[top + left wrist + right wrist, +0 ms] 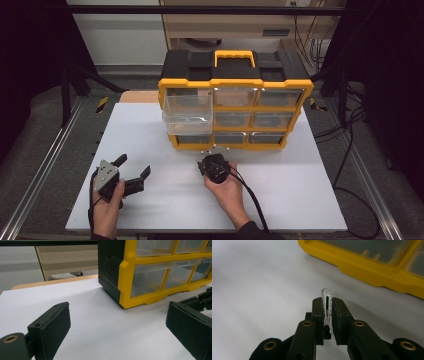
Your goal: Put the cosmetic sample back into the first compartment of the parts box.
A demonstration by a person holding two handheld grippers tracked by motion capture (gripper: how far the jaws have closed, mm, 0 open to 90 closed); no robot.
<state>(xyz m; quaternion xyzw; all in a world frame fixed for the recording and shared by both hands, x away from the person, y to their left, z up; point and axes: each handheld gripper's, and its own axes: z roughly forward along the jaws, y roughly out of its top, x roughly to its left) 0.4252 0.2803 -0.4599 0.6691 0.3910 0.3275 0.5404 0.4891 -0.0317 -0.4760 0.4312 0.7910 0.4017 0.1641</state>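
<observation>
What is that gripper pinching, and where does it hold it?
The right gripper pinches a small clear glass tube by its lower part; the rounded top sticks out above the pads. The left gripper is open and holds nothing.

- A white desk (pixel 150 200) carries everything.
- A yellow-and-black drawer cabinet (pixel 235 80) stands upright on the desk's far half, near the middle.
- One clear drawer (pixel 187 114) at its left column juts out over the desk.

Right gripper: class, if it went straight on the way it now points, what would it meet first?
Probably the yellow lower frame of the drawer cabinet, just ahead of the right gripper, which is shut on a small glass tube; depth is uncertain.
</observation>
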